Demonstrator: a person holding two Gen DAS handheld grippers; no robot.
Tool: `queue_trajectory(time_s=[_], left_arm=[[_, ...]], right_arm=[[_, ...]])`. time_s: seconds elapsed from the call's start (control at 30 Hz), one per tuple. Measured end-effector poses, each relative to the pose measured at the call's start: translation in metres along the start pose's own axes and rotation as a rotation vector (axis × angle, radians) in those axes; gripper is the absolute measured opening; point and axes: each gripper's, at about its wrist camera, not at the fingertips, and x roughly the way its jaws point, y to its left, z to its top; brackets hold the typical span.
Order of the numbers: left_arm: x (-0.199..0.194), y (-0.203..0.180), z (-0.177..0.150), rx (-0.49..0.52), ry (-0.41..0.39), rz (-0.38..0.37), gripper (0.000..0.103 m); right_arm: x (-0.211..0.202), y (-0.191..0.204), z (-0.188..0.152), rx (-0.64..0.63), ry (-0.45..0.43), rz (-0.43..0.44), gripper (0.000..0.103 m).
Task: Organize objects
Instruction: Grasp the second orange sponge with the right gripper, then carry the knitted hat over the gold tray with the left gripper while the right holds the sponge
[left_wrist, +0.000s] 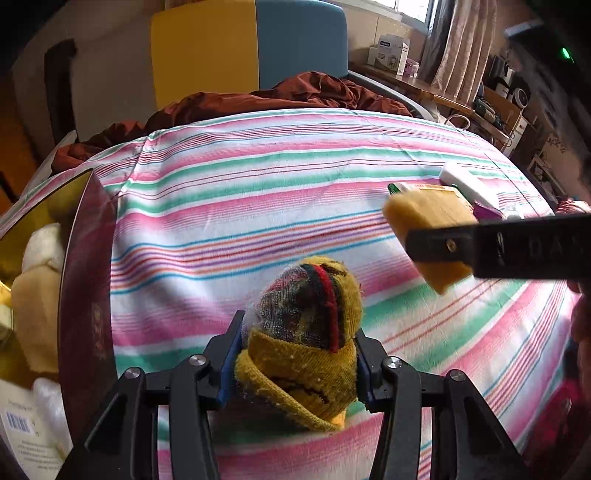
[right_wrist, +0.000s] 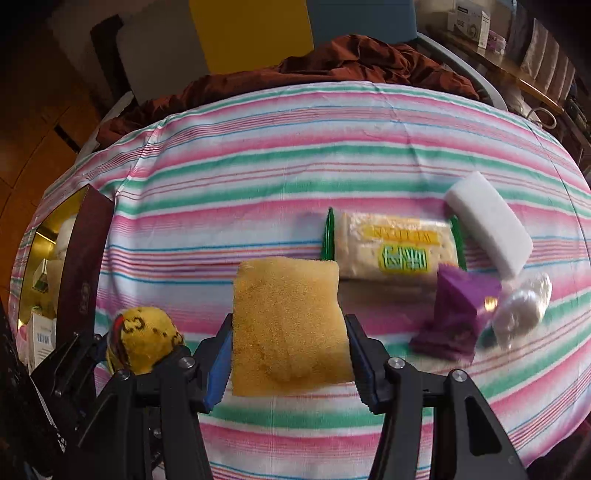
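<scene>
My left gripper (left_wrist: 297, 354) is shut on a rolled yellow patterned sock (left_wrist: 310, 332) and holds it above the striped bedsheet (left_wrist: 258, 192). The sock also shows in the right wrist view (right_wrist: 144, 339) at lower left. My right gripper (right_wrist: 290, 354) is shut on a yellow sponge (right_wrist: 288, 325); the sponge shows in the left wrist view (left_wrist: 424, 229) at right, held in the air. A dark red box (left_wrist: 86, 280) with a gold inside stands open at left with several items in it.
On the sheet at right lie a cracker packet (right_wrist: 395, 247), a white foam block (right_wrist: 487, 225), a purple packet (right_wrist: 458, 314) and a clear wrapped item (right_wrist: 521, 310). A rumpled rust-red blanket (right_wrist: 332, 66) lies at the bed's far end. A desk (left_wrist: 443, 92) stands far right.
</scene>
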Motion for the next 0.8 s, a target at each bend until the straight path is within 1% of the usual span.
queue_trajectory(time_s=[0.13, 0.2, 0.37, 0.5, 0.6, 0.8], left_arm=[[-0.006, -0.001, -0.012, 0.02, -0.015, 0.007, 0.051], [-0.012, -0.002, -0.019, 0.02, -0.025, 0.004, 0.051], [-0.021, 0.001, -0.031, 0.032, -0.046, 0.003, 0.05], [-0.027, 0.004, -0.036, 0.013, -0.042, -0.011, 0.049], [-0.034, 0.005, -0.038, 0.004, -0.042, -0.023, 0.049], [-0.054, 0.002, -0.042, 0.028, -0.084, -0.018, 0.049]], right_arm=[[0.008, -0.003, -0.024, 0.017, 0.024, -0.023, 0.056], [0.007, 0.003, -0.023, -0.001, 0.007, -0.045, 0.056], [0.013, 0.009, -0.023, -0.045, 0.0, -0.084, 0.056], [0.016, 0.017, -0.024, -0.079, -0.005, -0.126, 0.056], [0.018, 0.018, -0.023, -0.084, -0.008, -0.133, 0.056], [0.021, 0.022, -0.023, -0.093, -0.011, -0.143, 0.057]])
